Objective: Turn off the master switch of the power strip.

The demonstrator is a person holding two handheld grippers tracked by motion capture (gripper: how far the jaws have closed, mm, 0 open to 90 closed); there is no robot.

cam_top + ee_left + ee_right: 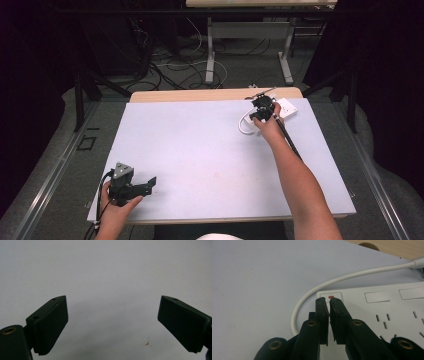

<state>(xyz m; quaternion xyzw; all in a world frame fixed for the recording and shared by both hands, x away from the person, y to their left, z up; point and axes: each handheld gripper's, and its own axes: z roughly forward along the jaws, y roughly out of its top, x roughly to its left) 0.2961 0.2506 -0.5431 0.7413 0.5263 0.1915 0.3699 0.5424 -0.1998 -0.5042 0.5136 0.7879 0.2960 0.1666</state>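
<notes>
White counter: our right gripper, fingers pressed together, prods the rigid power strip's switch; left gripper spread, idle.

White table; white power strip and cable far right

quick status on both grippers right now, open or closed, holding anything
Left gripper: open, nothing between its fingers, over the bare white table.
Right gripper: shut, holding nothing, tips at the end switch of the white plastic power strip.
</notes>
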